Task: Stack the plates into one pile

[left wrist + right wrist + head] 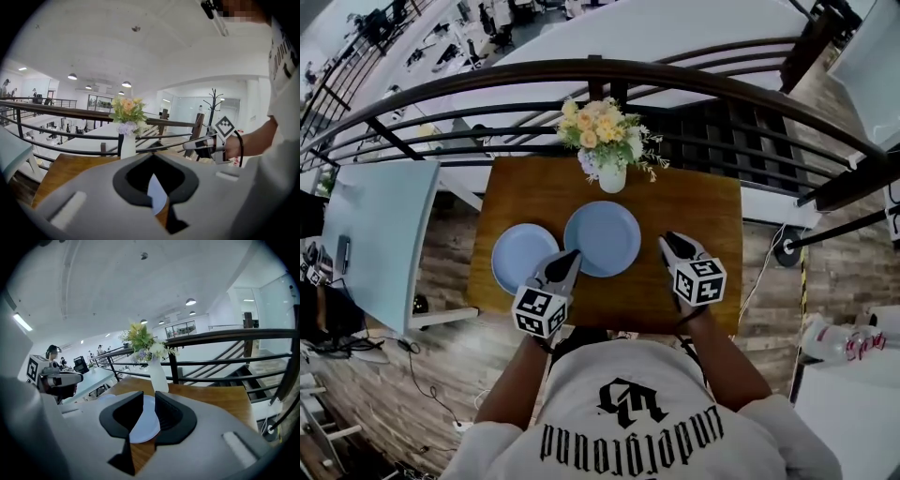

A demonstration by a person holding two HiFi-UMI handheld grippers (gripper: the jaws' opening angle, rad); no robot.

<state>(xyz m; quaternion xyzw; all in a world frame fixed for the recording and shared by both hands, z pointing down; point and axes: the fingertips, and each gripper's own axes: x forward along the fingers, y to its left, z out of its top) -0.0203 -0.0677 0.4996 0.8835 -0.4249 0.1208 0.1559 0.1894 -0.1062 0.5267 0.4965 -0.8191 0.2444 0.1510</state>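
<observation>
Two blue plates lie flat on the wooden table (703,206), the left plate (517,255) and the right plate (605,234), rims meeting or just overlapping (hard to call from above). Nothing is stacked yet. The left gripper (565,260) hovers over the near edge of the left plate, its jaws drawn together at the tips and holding nothing. The right gripper (672,242) hangs just right of the right plate, jaws clearly apart and empty, the plate showing through the gap. The smart play looks like this: open wide, come in low at one rim, pinch it, lift clear, then centre it over the other plate. The vase (612,175) stands close behind the plates, with the railing (694,89) beyond it, so the free room is on the near and right side of the table.
</observation>
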